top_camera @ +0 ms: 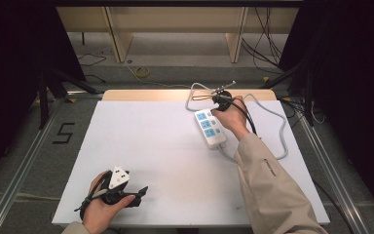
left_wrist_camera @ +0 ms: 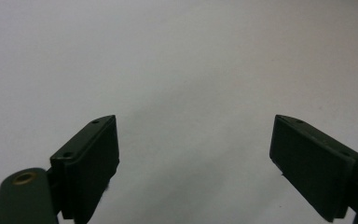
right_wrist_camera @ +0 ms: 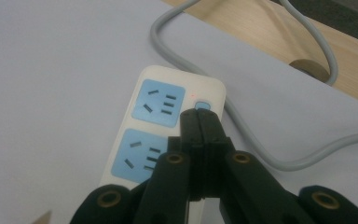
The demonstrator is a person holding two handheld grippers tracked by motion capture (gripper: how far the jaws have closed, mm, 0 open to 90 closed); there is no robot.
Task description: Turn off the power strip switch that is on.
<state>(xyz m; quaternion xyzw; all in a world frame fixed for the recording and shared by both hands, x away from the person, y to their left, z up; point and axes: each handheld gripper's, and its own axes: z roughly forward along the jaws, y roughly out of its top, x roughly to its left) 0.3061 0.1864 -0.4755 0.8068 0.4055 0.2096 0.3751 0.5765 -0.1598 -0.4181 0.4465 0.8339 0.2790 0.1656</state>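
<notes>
**Closed fingers on the power strip's switch**

Right gripper (right_wrist_camera: pixel 199 116) is down at the far end of the power strip (top_camera: pixel 210 127), fingers (right_wrist_camera: pixel 191 128) pressed flat together with nothing between them, tips right at the small blue button (right_wrist_camera: pixel 203 105) beside a tiny red light. The strip lies flat on the white counter (top_camera: pixel 165 151), right of centre toward the far edge, blue sockets (right_wrist_camera: pixel 161 102) facing up, its grey cable (top_camera: pixel 281 127) looping off to the right and round the back. Over at the near left corner, the left gripper (top_camera: pixel 139 192) rests in the person's hand, fingers (left_wrist_camera: pixel 91 168) spread wide over bare counter, holding nothing
</notes>
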